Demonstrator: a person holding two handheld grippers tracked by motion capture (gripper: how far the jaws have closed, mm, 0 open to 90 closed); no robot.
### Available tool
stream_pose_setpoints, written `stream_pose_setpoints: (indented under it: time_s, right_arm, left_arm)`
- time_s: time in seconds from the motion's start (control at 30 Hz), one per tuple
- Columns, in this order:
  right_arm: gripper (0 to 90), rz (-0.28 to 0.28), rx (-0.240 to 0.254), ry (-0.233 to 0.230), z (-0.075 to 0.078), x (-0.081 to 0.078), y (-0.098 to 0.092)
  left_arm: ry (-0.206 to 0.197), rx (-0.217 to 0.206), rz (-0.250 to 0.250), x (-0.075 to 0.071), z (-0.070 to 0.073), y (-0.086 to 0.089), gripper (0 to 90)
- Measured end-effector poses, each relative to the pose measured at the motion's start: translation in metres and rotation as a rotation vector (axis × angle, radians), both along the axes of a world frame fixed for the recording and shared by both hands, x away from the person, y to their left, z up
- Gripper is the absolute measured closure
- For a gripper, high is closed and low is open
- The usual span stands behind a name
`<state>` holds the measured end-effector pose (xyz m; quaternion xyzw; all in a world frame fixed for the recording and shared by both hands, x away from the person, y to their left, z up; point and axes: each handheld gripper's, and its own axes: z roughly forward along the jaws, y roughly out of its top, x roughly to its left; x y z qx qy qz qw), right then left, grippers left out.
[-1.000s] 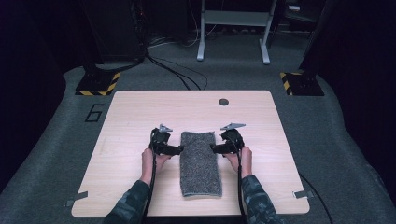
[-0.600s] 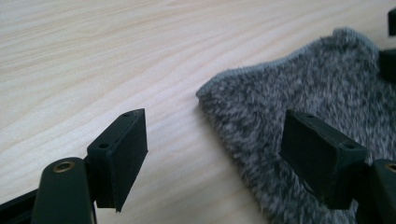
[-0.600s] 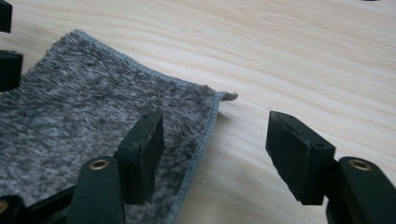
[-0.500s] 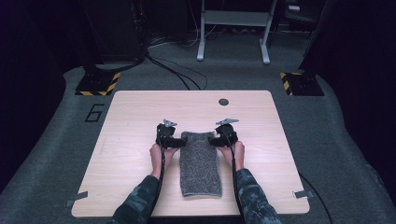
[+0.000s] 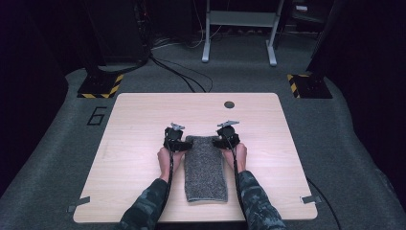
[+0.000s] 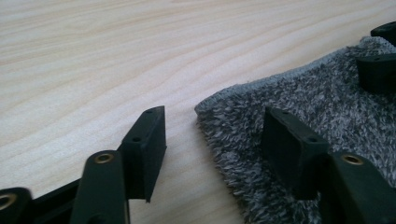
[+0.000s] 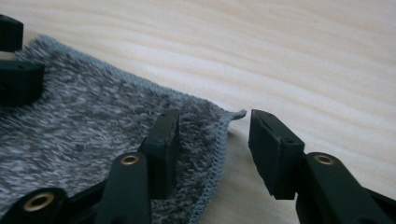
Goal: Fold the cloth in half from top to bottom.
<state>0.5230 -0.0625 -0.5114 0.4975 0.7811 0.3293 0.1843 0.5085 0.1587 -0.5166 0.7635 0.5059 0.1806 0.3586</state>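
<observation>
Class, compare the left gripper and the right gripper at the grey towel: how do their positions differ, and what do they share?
The left gripper straddles the grey towel's far left corner; the right gripper straddles its far right corner. In each, the jaw nearer the towel's middle is over the cloth and the other over bare table. Both are open.

In the high view the dark round spot (image 5: 229,104) near the tabletop's (image 5: 143,120) far edge is too small to identify. The person's forearms run off the bottom edge. In the left gripper view the grey towel (image 6: 303,107) is cut off at right and bottom.
</observation>
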Motion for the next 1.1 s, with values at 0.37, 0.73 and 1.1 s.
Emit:
stream_pose_setpoints:
  time_s: [0.37,0.73,1.1]
  right_arm:
    - [74.7,0.04,0.022,0.004,-0.004,-0.001,0.002]
    - [84.8,0.046,0.016,-0.003,-0.004,-0.005,0.006]
    - [85.9,0.036,0.026,-0.098,0.011,-0.017,0.003]
  left_arm:
    - [-0.043,0.038,-0.023,-0.005,-0.005,-0.007,65.7]
    - [-0.058,0.074,-0.077,-0.007,-0.004,-0.013,85.1]
    - [-0.086,-0.003,-0.072,-0.009,0.004,-0.005,85.2]
